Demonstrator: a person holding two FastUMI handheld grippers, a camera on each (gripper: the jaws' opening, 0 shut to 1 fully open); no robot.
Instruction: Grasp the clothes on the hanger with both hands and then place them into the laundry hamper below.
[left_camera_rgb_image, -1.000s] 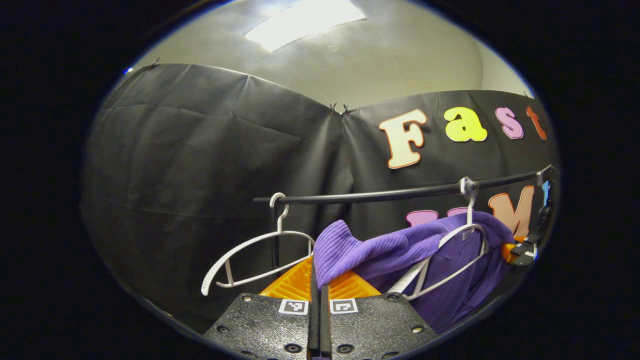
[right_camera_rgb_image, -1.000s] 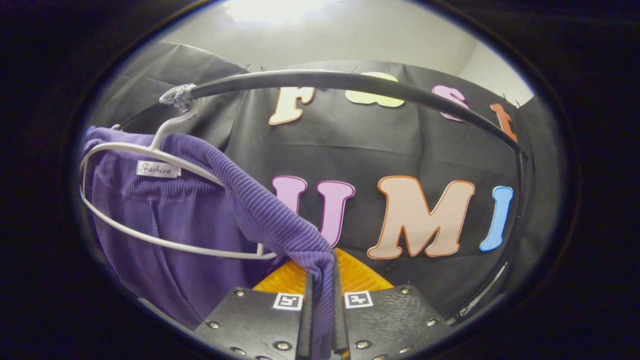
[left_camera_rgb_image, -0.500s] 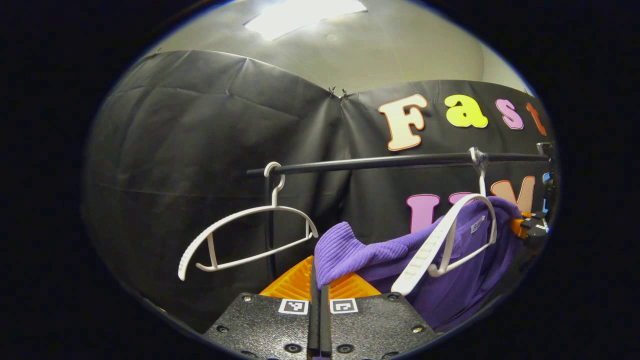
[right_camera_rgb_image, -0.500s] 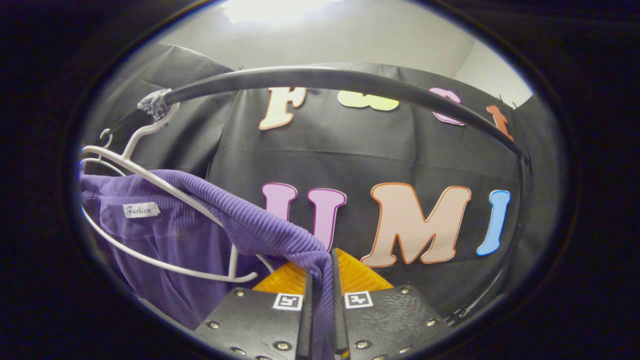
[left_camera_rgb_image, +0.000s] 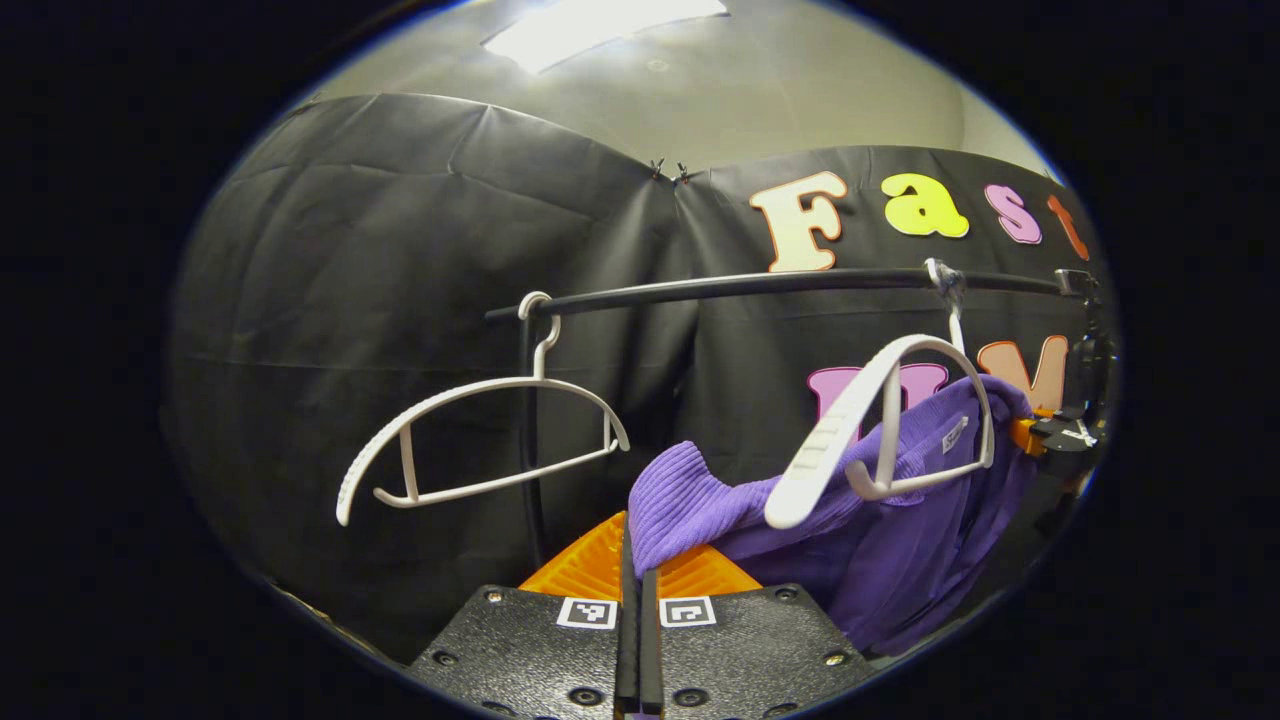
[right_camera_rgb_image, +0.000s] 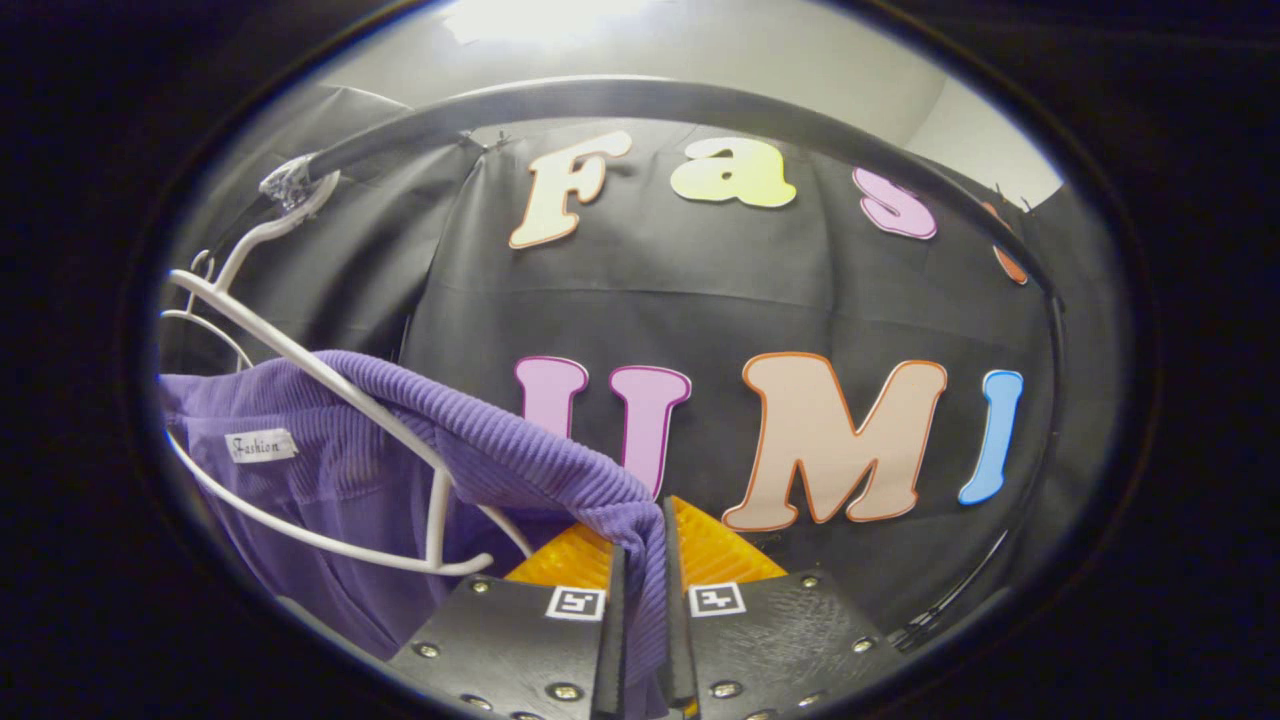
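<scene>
Left gripper jaws pinch one ribbed shoulder of the purple sweater; right gripper jaws pinch the other. The garment stretches between them, drooping off the tilted white hanger on the black rail. An empty hanger hangs left. The hamper lies below, unseen

I see black cloth walls clipped together at a corner seam, a pale ceiling above with a bright light panel, and a black rail spanning the booth.
</scene>
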